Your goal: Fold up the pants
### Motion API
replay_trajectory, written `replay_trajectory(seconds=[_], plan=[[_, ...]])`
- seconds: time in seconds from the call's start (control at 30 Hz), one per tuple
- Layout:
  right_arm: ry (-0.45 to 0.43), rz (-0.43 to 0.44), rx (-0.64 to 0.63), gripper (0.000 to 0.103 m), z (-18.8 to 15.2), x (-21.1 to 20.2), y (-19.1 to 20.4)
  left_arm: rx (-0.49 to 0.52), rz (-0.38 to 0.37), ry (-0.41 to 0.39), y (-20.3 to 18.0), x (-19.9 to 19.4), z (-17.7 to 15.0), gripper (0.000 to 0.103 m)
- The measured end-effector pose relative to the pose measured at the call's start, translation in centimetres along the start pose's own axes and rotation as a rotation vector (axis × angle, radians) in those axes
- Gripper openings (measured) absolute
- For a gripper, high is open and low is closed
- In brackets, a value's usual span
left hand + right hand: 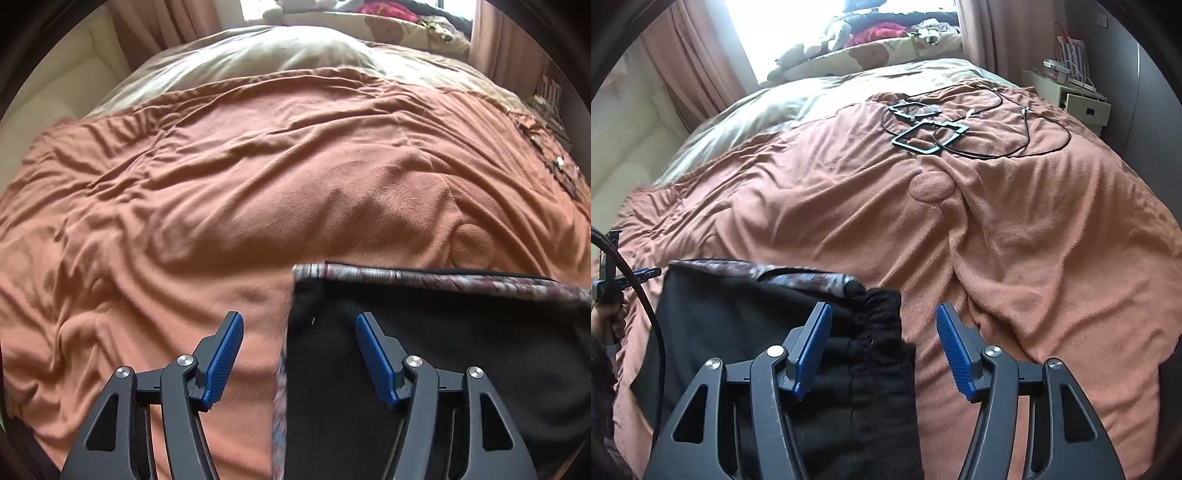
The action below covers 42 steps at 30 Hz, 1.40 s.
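Two tools, left tool [299, 354] and right tool [882, 347], gape empty above the pants [849, 369]; soft, limp cloth, best pinched at the elastic waistband [875, 314].

Black pants [461, 369] with mottled maroon-and-grey patterned trim [443, 278]. Rust-orange blanket [258, 177] over cream bedding [258, 55]. Dusty-pink curtains [698, 55]. Black-framed left hand-held gripper [299, 321] and right hand-held gripper [882, 314] with ribbed blue pads [953, 350]. Black cable [1027, 133] and black square frames [923, 136]. Cream bedside drawer unit [1071, 99].
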State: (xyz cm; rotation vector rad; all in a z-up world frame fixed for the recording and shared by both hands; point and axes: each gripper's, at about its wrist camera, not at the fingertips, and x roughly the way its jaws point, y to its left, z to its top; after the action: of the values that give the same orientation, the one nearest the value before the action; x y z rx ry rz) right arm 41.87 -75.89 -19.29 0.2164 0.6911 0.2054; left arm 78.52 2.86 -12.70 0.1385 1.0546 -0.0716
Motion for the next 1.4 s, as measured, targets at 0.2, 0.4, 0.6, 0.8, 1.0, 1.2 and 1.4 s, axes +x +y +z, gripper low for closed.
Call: replay_trajectory(seconds=[0.2,0.4,0.6,0.8,1.0,1.2,1.4], plan=[[0.016,0.061,0.063,0.057,-2.1,-3.4,-1.6,0.005,-0.020,-0.030,1.0,-4.9,-2.6,0.066],[0.035,0.115,0.114,0.057,-3.7,-5.9,-2.5,-0.022,-0.054,-0.058,1.8,-9.4,-5.1,0.066],[0.033,0.139,0.119,0.059,-4.6,-7.7,-2.3,-0.052,-0.119,-0.063,2.0,-12.6,-7.9,0.066],[0.018,0.158,0.142,0.068,-6.4,-9.1,-2.5,-0.084,-0.164,-0.026,1.7,-13.9,-11.4,0.066],[0.031,0.201,0.196,0.068,-8.3,-9.4,-3.3,-0.139,-0.210,-0.008,1.9,-14.6,-15.0,0.066],[0.037,0.260,0.253,0.068,-9.8,-8.7,-4.3,-0.232,-0.241,0.006,2.8,-14.6,-18.3,0.066],[0.060,0.312,0.305,0.068,-11.4,-6.7,-4.9,-0.304,-0.269,0.004,3.1,-15.0,-21.0,0.066]])
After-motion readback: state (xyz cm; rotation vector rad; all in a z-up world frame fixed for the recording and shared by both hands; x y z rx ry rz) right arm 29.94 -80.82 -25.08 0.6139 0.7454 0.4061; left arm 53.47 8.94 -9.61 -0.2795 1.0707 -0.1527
